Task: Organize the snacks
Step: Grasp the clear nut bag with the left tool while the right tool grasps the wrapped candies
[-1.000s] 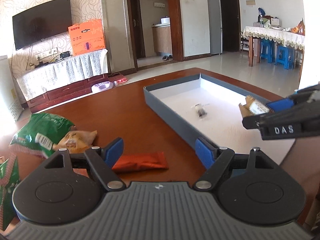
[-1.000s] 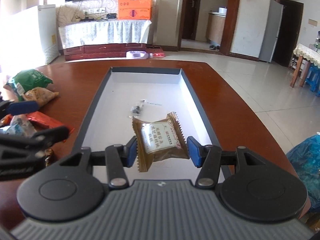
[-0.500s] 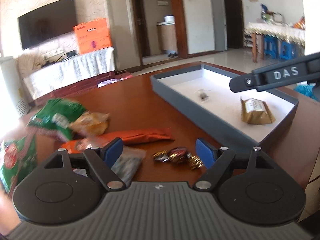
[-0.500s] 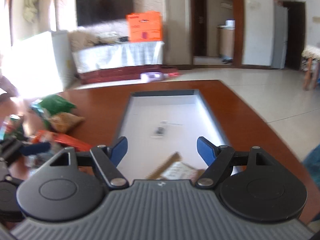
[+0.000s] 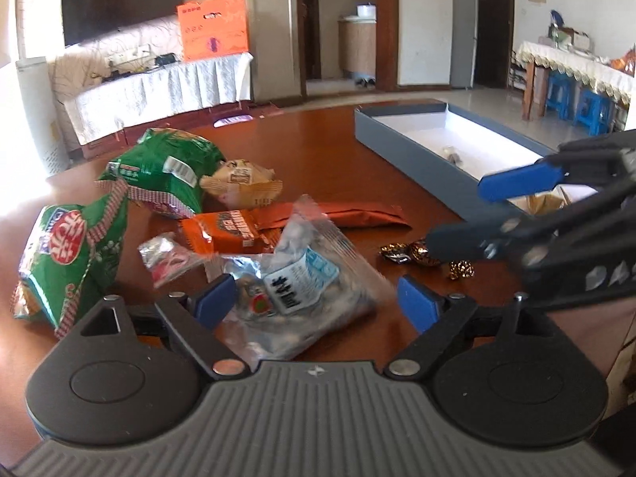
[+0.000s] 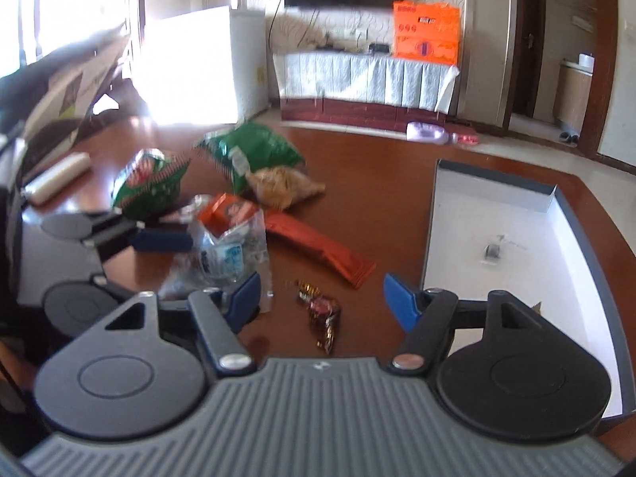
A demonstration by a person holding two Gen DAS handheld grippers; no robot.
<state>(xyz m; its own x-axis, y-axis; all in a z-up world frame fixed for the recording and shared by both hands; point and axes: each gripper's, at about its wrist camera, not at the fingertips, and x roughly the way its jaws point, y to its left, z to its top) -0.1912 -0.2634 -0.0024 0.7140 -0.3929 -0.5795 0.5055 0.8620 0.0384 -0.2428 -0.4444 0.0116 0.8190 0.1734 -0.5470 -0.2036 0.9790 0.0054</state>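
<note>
My left gripper [image 5: 318, 302] is open over a clear plastic snack bag [image 5: 302, 278], which lies between its fingers on the brown table. My right gripper [image 6: 322, 298] is open and empty above wrapped candies [image 6: 322, 314]; it also shows in the left wrist view [image 5: 473, 214]. The grey tray [image 6: 572, 214] with a white floor holds a small dark wrapped item [image 6: 492, 250] and a brown biscuit packet [image 5: 544, 202]. A long orange-red packet [image 6: 318, 250] lies left of the tray.
Two green bags [image 5: 159, 171] [image 5: 67, 254], a beige packet [image 5: 242, 183], an orange-brown packet [image 5: 234, 230] and a small red-and-clear packet [image 5: 167, 254] are piled on the table's left. A pale roll [image 6: 55, 179] lies far left.
The right gripper let go of the brown biscuit packet in the tray, opened, and swung left over the candies. The left gripper moved left and down over the clear bag.
</note>
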